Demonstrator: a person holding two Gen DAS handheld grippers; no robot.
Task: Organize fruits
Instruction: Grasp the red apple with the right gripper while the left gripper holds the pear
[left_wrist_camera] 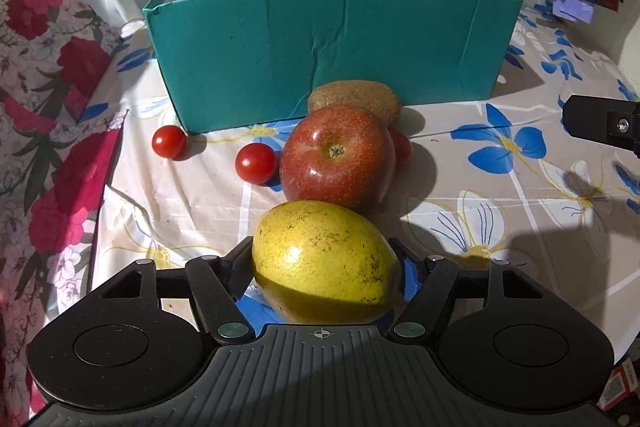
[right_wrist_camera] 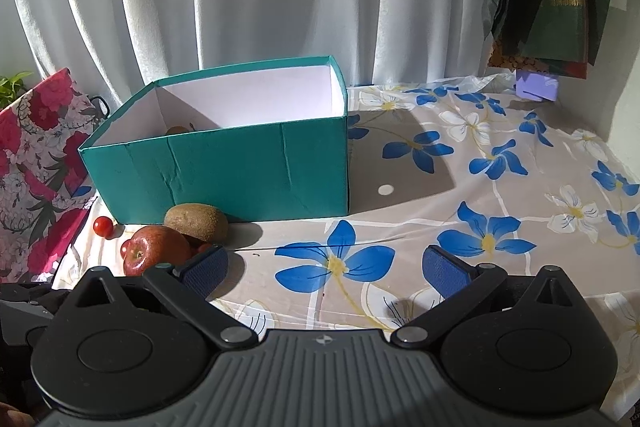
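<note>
Yellow-green mango (left_wrist_camera: 326, 261) sits between my left gripper (left_wrist_camera: 326, 267) jaws, which are partly closed with both pads against its sides, on the floral cloth (left_wrist_camera: 500, 187). Just beyond it lie the apple (left_wrist_camera: 338, 157), kiwi (left_wrist_camera: 356, 99) and two tomatoes (left_wrist_camera: 256, 163), all before the teal box (left_wrist_camera: 320, 55). My right gripper (right_wrist_camera: 324, 267) stands wide open over the cloth, holding nothing.

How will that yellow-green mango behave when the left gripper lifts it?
The mango looks smooth and glossy, so it may slip between the left gripper fingers. Its tapered oval shape could let it pivot or squeeze forward. It fills the jaws, so it is probably fairly heavy.
</note>
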